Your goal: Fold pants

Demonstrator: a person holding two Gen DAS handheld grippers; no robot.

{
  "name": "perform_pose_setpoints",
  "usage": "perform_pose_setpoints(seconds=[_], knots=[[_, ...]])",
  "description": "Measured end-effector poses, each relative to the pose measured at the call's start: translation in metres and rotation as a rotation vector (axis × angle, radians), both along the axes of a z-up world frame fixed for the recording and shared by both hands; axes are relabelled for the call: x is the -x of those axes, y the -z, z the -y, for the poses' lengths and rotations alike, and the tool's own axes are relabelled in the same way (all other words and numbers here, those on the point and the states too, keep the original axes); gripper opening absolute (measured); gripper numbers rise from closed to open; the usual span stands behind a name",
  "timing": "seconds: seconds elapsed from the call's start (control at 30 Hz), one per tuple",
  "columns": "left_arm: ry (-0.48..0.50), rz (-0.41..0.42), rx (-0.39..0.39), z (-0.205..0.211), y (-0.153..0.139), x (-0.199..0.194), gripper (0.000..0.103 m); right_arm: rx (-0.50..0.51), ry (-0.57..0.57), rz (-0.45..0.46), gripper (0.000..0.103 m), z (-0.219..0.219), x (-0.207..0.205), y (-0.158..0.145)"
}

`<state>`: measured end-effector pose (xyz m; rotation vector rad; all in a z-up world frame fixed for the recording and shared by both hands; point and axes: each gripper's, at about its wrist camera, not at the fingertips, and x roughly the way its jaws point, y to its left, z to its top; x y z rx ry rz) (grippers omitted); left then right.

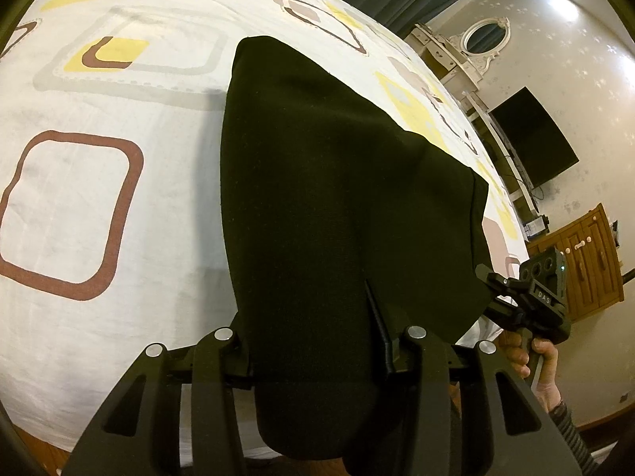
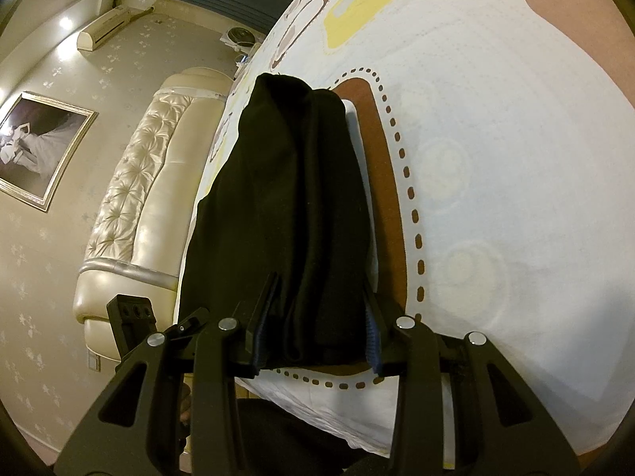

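Note:
Black pants [image 1: 337, 182] lie folded lengthwise on the bed, reaching away from me toward the far side. In the left wrist view my left gripper [image 1: 305, 309] is shut on their near end, and the cloth drapes over its left finger and hangs down below the jaws. My right gripper [image 1: 490, 293] grips the same end at the right, with a hand [image 1: 532, 361] on its handle. In the right wrist view the pants [image 2: 285, 198] fill the gap between the blue pads [image 2: 371, 333] of my right gripper [image 2: 319, 281]. The left gripper [image 2: 186, 323] shows at the lower left.
The bed sheet [image 1: 119, 127] is white with brown, yellow and grey squares. A cream tufted headboard [image 2: 139, 198] lies beyond the bed's left edge in the right wrist view. A dark TV [image 1: 532, 135] and a wooden cabinet [image 1: 587, 261] stand by the wall.

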<state>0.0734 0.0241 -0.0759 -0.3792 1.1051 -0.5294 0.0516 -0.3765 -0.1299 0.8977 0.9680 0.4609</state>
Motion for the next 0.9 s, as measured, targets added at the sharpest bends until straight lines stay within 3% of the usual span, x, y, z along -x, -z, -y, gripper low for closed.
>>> perform_pose_setpoints(seconds=[0.1, 0.23, 0.37, 0.57, 0.9], knots=[[0.015, 0.0, 0.023, -0.003, 0.002, 0.0, 0.054, -0.037, 0.007, -0.004, 0.041, 0.006, 0.0, 0.001], [0.038, 0.004, 0.089, -0.013, 0.003, 0.004, 0.075, -0.094, -0.008, 0.016, 0.054, 0.011, -0.002, -0.002], [0.035, 0.057, 0.145, -0.03, -0.006, 0.009, 0.082, -0.122, 0.014, 0.051, 0.069, 0.025, -0.004, -0.011], [0.009, 0.018, 0.222, -0.037, -0.002, -0.026, 0.083, -0.143, 0.059, 0.061, 0.075, 0.039, -0.043, -0.014], [0.03, -0.033, 0.194, -0.006, 0.015, -0.086, 0.084, -0.111, 0.013, 0.032, 0.076, 0.022, -0.106, -0.009]])
